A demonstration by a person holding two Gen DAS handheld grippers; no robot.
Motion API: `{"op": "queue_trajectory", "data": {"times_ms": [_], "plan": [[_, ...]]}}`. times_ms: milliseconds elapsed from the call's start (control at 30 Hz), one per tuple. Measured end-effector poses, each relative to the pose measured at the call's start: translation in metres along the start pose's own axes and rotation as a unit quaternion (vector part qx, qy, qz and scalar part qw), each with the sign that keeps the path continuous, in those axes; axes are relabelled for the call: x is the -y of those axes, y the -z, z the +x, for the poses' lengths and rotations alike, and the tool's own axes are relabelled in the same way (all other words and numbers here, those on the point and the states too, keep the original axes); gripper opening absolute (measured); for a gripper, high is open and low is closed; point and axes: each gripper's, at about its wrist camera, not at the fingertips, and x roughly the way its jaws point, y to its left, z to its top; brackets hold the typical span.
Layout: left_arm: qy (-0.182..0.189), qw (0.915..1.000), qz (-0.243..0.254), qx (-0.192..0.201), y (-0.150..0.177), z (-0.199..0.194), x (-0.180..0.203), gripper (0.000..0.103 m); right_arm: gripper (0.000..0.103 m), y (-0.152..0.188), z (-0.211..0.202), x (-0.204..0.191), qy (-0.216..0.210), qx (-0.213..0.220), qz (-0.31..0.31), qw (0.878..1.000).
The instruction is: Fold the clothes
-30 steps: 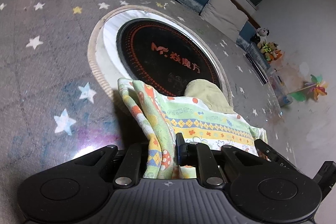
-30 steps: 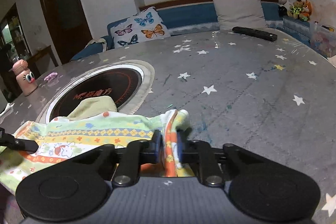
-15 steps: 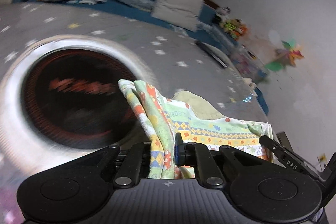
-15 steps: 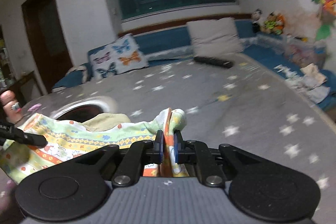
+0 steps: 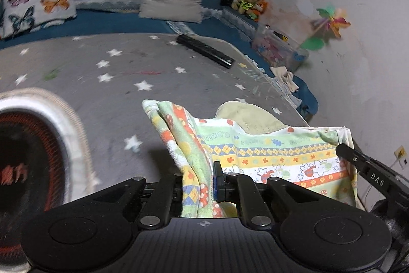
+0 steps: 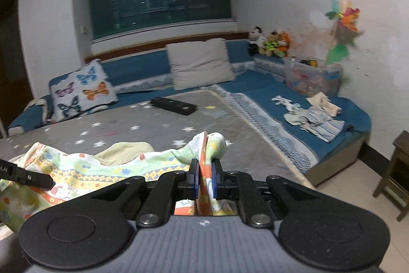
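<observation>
cloth (image 5: 268, 152) with cartoon stripes hangs stretched between left gripper (image 5: 198, 179) and right gripper (image 6: 204, 179), both clamped on its corners, above the star-patterned table (image 5: 115, 83).

The patterned garment (image 5: 276, 157) is soft knitted cloth, matt, with a plain yellowish ribbed lining (image 5: 249, 117). The left gripper (image 5: 202, 181) and the right gripper (image 6: 204, 177) are matt black plastic with small shiny metal pins; their bodies have a ribbed grey surface. The star tablecloth (image 5: 120, 73) looks smooth and a little glossy. The remote control (image 6: 173, 105) is dark plastic. The cushions (image 6: 200, 63) are matt fabric.
</observation>
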Motion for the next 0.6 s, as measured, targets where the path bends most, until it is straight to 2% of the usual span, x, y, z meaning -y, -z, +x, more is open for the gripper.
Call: {"op": "queue_trajectory", "data": {"times_ms": [233,500,600], "plan": [[-0.008,0.9992,0.037,-0.014,-0.001,0.027,0.023,0.011,0.009,0.004,0.011,0.023,0.028,-0.012,0.006,1.0],[-0.025,0.9976,0.061,-0.024,0.006,0.038,0.032,0.011,0.009,0.014,0.023,0.032,0.043,-0.028,0.005,0.999],[-0.034,0.9969,0.065,-0.027,0.009,0.04,0.032,0.016,0.009,0.017,0.027,0.031,0.048,-0.036,0.001,0.998]]}}
